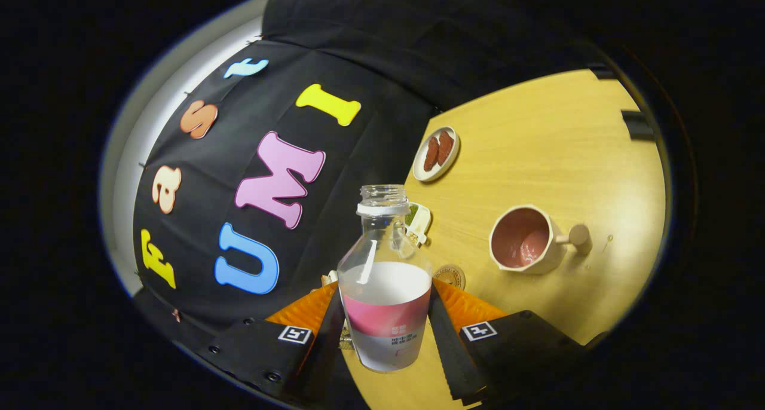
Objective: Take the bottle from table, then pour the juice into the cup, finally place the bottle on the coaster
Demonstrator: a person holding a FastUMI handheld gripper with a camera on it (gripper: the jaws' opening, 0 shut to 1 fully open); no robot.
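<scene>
Now gripper (385, 314) fingers clamp the bottle (385, 290).

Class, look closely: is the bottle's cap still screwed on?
No: the bottle, gripped between the claw's fingers, has an open mouth with no cap on it.

Colours on the pale yellow wood-grain table (538, 135)

The clear bottle (385, 290) holds white liquid and wears a pink-and-white label with a white neck ring; the cream cup (526, 239) is pink inside; a cream dish (437, 153) carries reddish-brown pieces; the coaster (451, 275) is tan.
</scene>
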